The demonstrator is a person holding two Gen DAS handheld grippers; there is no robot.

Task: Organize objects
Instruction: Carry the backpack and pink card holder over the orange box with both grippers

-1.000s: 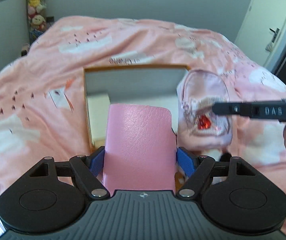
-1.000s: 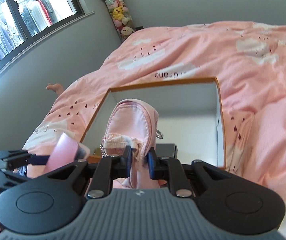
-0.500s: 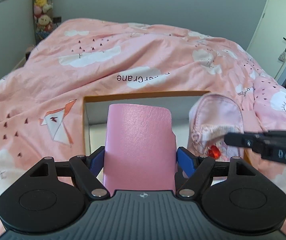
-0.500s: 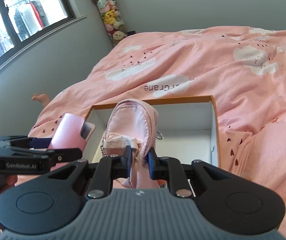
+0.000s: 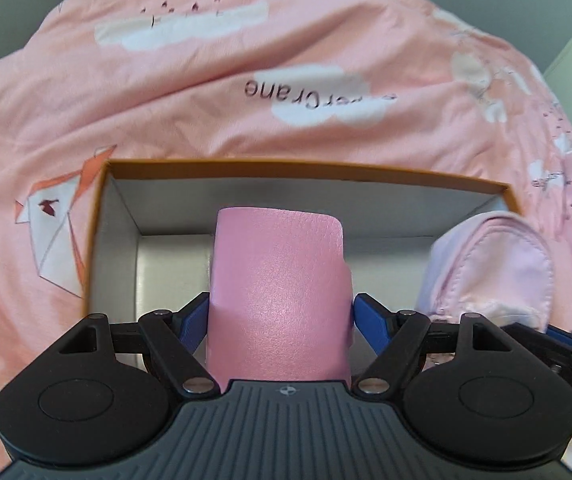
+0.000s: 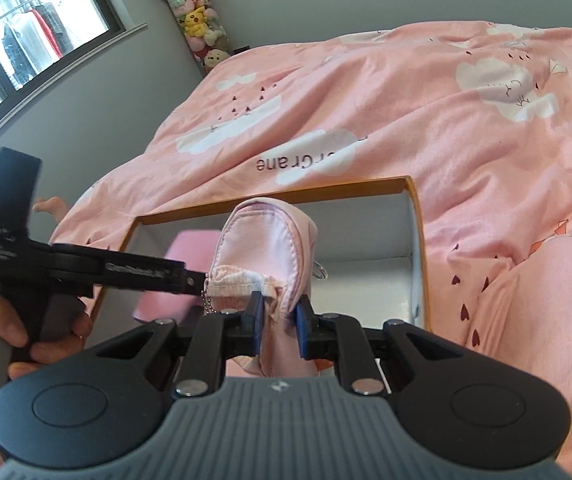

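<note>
Left gripper (image 5: pixel 280 316): fingers clamped on the two side edges of a pink leather wallet (image 5: pixel 280 292), which stands upright between the blue pads. The wallet is held above the open box (image 5: pixel 305 170), a white-lined carton with an orange rim that rests on the bed. In the right wrist view the same wallet (image 6: pixel 184 256) shows behind the left gripper (image 6: pixel 190 278), over the left part of the box (image 6: pixel 415 240).

Right gripper (image 6: pixel 279 320): fingers clamped on the lower fabric of a pale pink zip pouch (image 6: pixel 270 248). The pouch stands upright, its rounded end up, over the near edge of the box; a short ball chain hangs at its left side. In the left wrist view the pouch (image 5: pixel 493 268) sits at the right end of the box, just beside the wallet but apart from it.

Bed: covered by a pink duvet (image 6: pixel 405 100) printed with white clouds. A column of plush toys (image 6: pixel 198 28) stands in the room corner beside a window (image 6: pixel 18 28)
</note>
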